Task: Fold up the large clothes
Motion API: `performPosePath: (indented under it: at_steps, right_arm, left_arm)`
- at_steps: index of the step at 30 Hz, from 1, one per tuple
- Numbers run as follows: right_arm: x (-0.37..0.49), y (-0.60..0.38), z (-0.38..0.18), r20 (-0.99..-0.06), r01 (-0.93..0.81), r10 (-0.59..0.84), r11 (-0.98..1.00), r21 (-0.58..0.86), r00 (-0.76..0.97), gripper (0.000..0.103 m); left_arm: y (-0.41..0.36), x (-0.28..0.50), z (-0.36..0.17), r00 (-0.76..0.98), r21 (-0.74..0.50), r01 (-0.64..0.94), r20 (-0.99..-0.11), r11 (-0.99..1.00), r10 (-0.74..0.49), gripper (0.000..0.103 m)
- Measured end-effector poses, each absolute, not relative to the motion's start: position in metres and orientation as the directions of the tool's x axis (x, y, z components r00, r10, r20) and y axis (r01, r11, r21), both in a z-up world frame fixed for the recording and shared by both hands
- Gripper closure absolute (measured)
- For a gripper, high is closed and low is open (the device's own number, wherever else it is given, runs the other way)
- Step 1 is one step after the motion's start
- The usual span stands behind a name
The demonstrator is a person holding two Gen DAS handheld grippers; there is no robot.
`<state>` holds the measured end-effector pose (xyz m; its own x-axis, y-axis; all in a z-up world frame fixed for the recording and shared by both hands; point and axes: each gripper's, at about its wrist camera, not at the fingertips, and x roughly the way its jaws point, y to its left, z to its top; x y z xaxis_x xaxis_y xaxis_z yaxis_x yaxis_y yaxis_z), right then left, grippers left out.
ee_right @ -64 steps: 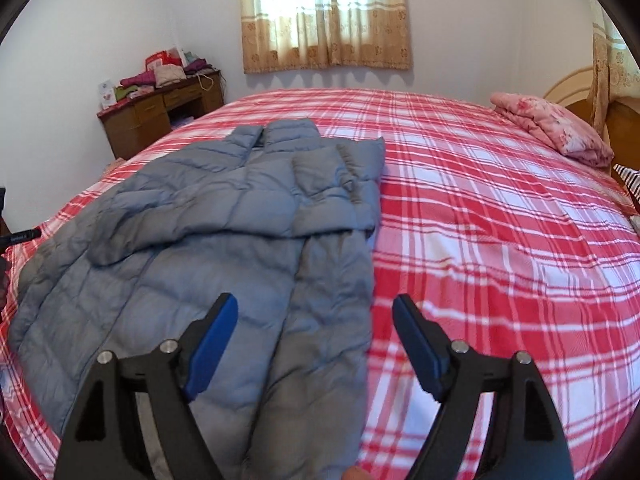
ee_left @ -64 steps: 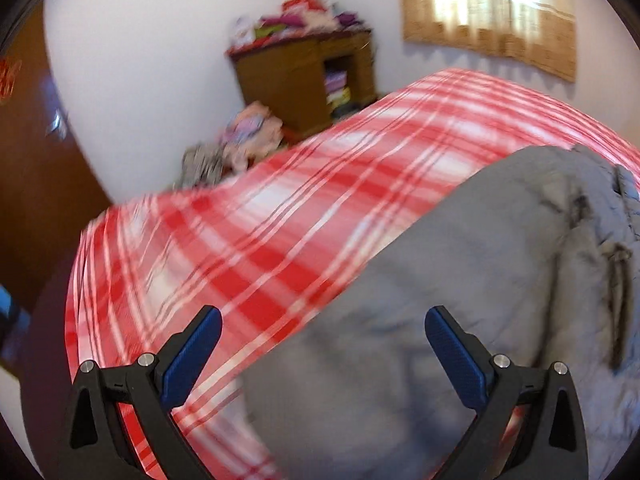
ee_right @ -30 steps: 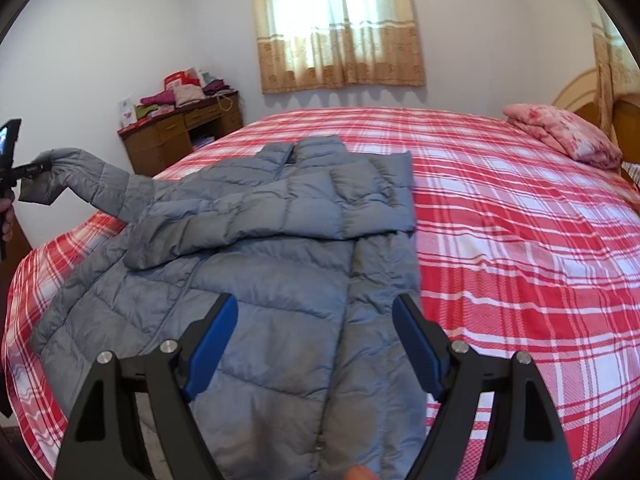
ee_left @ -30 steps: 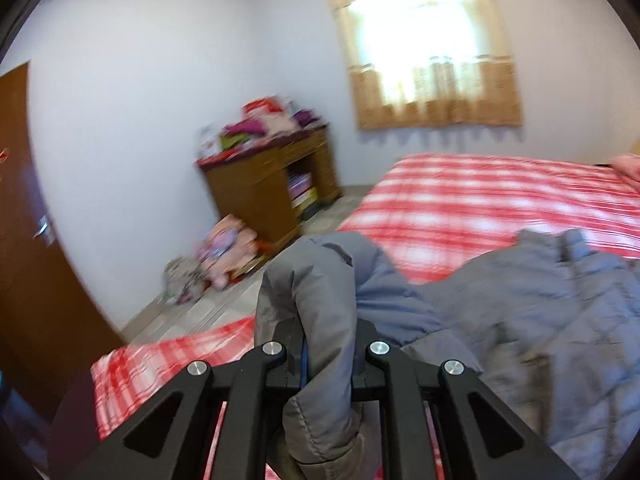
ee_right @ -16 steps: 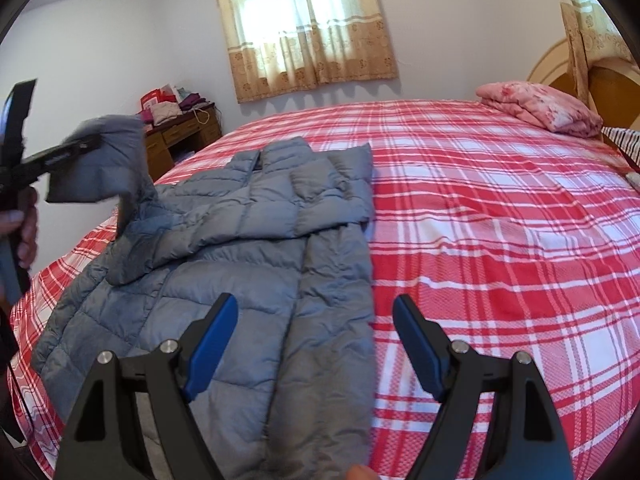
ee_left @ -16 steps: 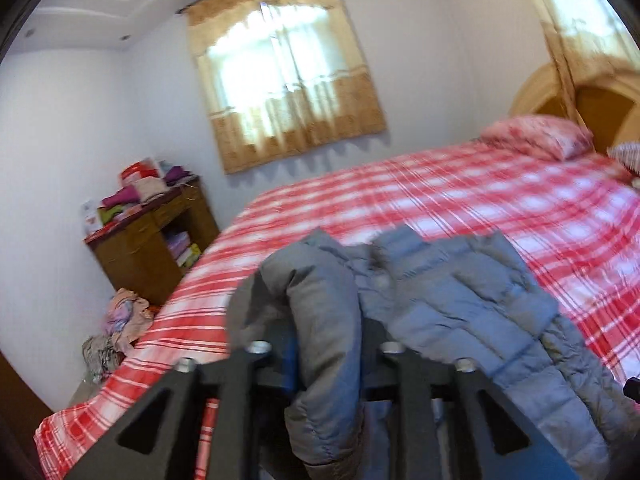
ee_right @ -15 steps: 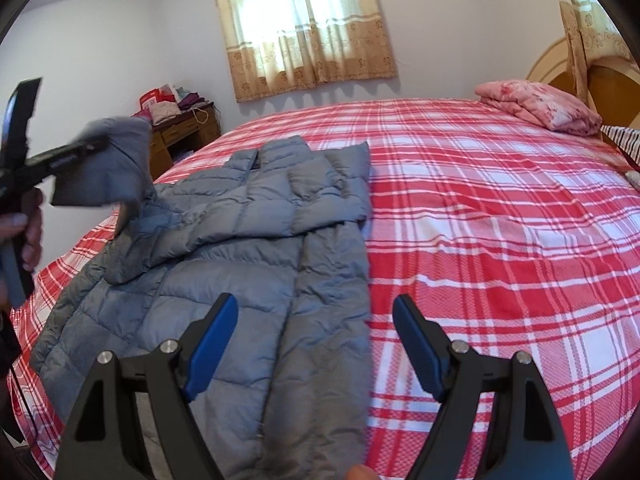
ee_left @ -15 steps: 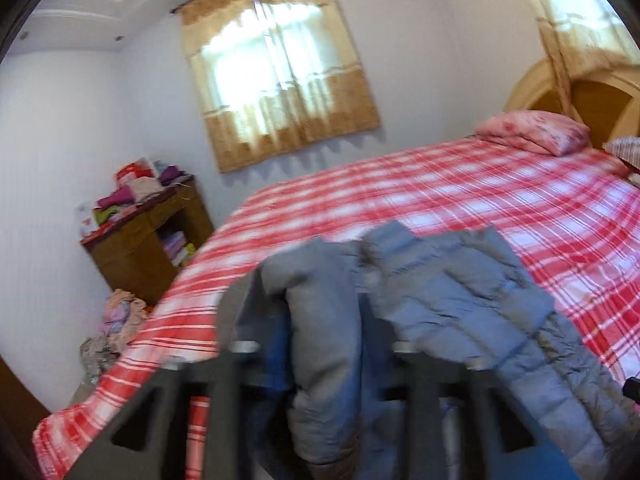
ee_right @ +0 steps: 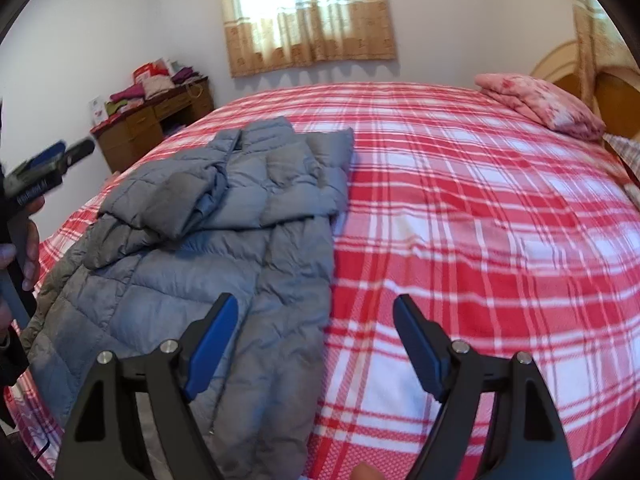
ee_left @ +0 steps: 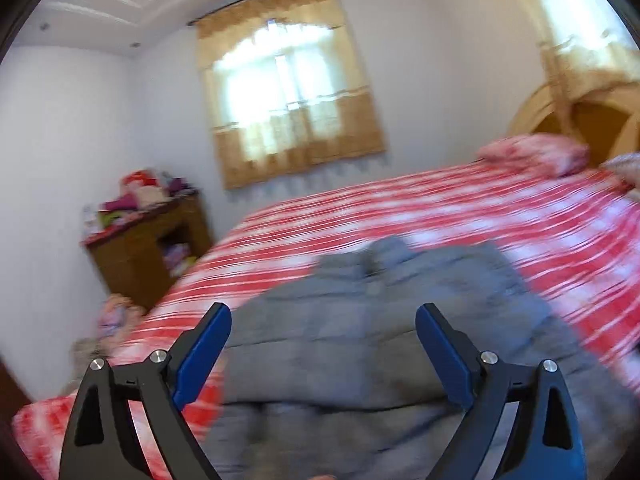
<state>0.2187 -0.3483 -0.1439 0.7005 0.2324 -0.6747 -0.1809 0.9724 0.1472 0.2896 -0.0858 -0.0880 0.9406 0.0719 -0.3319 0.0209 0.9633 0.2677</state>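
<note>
- Puffer jacket (ee_right: 224, 248): plain grey, quilted in horizontal bands.
- Bed cover (ee_right: 480, 220): red-and-white plaid with thin crossing stripes.
- Pillow (ee_right: 540, 102): pink, with a mottled floral print.
- Curtain (ee_right: 308, 16): pale cream above, with a tan patterned band along the bottom.
- Desk (ee_right: 156, 120): brown wood, topped with folded clothes in pink, purple and red.
- Right hand-held gripper (ee_right: 314, 334): black frame, blue pads (ee_right: 212, 340).
- Left hand-held gripper (ee_left: 322, 350): the same black with blue.
- Headboard (ee_right: 612, 92): light and mid-brown wood.
- Walls (ee_right: 460, 20): white.

White walls. Bright window (ee_right: 306, 8) with tan curtains (ee_right: 312, 46), straight ahead beyond the jaws. Wooden desk (ee_right: 154, 130) piled with clothes, ahead-left. Bed (ee_right: 480, 208) in red plaid; pink pillow (ee_right: 540, 104) and wooden headboard (ee_right: 612, 100) ahead-right.
</note>
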Motion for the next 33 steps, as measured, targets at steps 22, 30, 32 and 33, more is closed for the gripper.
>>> performPosePath:
  at_steps: [22, 30, 32, 33]
  right_arm:
    - [0.339, -0.224, -0.18, -0.735, -0.289, 0.511, 0.859, 0.422, 0.446, 0.081]
    - [0.314, -0.244, -0.152, -0.698, -0.282, 0.422, 0.907, 0.314, 0.579, 0.092]
    - [0.311, -0.254, -0.148, -0.69, -0.267, 0.401, 0.916, 0.299, 0.603, 0.092]
    - [0.308, -0.261, -0.147, -0.689, -0.253, 0.385, 0.923, 0.29, 0.615, 0.092]
  left_arm:
    - [0.063, 0.354, -0.205, 0.671, 0.158, -0.306, -0.664, 0.939, 0.33, 0.009]
    - [0.079, 0.358, -0.214, 0.629, 0.088, -0.346, -0.717, 0.934, 0.301, 0.009]
    - [0.077, 0.358, -0.215, 0.624, 0.103, -0.349, -0.717, 0.931, 0.313, 0.009]
    - [0.077, 0.358, -0.215, 0.62, 0.111, -0.352, -0.717, 0.929, 0.32, 0.009]
